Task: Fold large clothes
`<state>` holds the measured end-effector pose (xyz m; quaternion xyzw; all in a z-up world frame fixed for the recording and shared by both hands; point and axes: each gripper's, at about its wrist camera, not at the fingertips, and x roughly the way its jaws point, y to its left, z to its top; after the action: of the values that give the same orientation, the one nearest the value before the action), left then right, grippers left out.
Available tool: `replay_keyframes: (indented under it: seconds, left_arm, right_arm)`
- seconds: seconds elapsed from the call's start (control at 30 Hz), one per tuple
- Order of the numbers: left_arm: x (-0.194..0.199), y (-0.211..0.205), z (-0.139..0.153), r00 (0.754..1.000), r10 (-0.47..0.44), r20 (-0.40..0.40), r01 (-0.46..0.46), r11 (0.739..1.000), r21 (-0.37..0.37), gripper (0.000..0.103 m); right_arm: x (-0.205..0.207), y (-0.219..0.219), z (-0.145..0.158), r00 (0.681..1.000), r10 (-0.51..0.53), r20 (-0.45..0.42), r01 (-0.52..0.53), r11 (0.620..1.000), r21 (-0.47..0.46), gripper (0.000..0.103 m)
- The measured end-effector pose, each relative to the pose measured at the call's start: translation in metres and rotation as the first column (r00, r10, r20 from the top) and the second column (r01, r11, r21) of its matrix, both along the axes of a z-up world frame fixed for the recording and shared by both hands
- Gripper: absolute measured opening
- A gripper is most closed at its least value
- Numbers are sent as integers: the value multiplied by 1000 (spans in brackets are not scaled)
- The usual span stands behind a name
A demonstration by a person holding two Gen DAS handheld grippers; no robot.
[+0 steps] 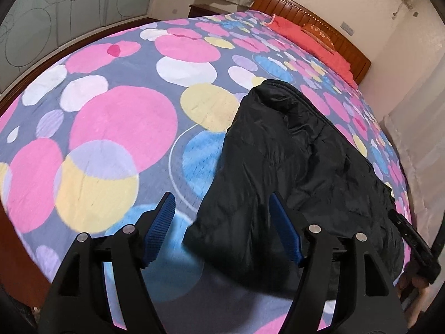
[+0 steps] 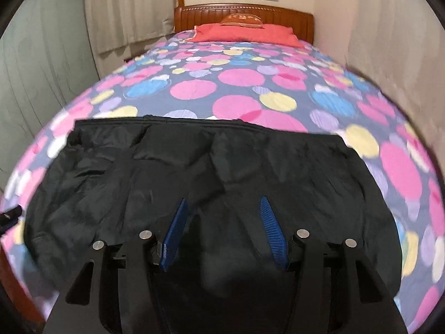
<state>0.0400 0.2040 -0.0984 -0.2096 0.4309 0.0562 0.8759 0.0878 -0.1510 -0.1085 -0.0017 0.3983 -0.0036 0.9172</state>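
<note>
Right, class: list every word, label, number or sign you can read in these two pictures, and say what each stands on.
Orange cushion at the headboard: gold lettering, too blurred to read.
Black garment, bedspread: no text visible.
Nothing else is legible.

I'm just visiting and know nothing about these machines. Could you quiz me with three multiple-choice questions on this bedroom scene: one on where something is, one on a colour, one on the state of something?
1. Where does the black jacket lie?
A. on the bed's spotted cover
B. on the floor
C. on the pillow

2. What colour are the pads of the claws?
A. red
B. blue
C. yellow

3. How does the left claw stand?
A. clamped shut on the headboard
B. open, gripping nothing
C. shut on the pillow

Answers:
1. A, the jacket is spread over the spotted cover near the foot of the bed.
2. B, both views show ribbed blue pads.
3. B, its pads stand apart and neither presses on the cloth.
</note>
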Motion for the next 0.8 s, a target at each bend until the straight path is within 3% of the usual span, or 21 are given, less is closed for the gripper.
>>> replay_keyframes:
  seconds: [0.23, 0.5, 0.8]
  left_arm:
    - [42, 2, -5, 999, -46, -21, 45, 999, -16, 73]
    - [91, -2, -28, 983, -161, -86, 150, 981, -121, 74]
    - [116, -24, -56, 945, -297, -136, 266, 941, -208, 81]
  right_arm:
    - [19, 22, -39, 998, -27, -57, 20, 992, -125, 55]
    - [22, 23, -50, 998, -41, -49, 35, 991, -127, 56]
    - [20, 25, -53, 999, -44, -28, 40, 991, -128, 56]
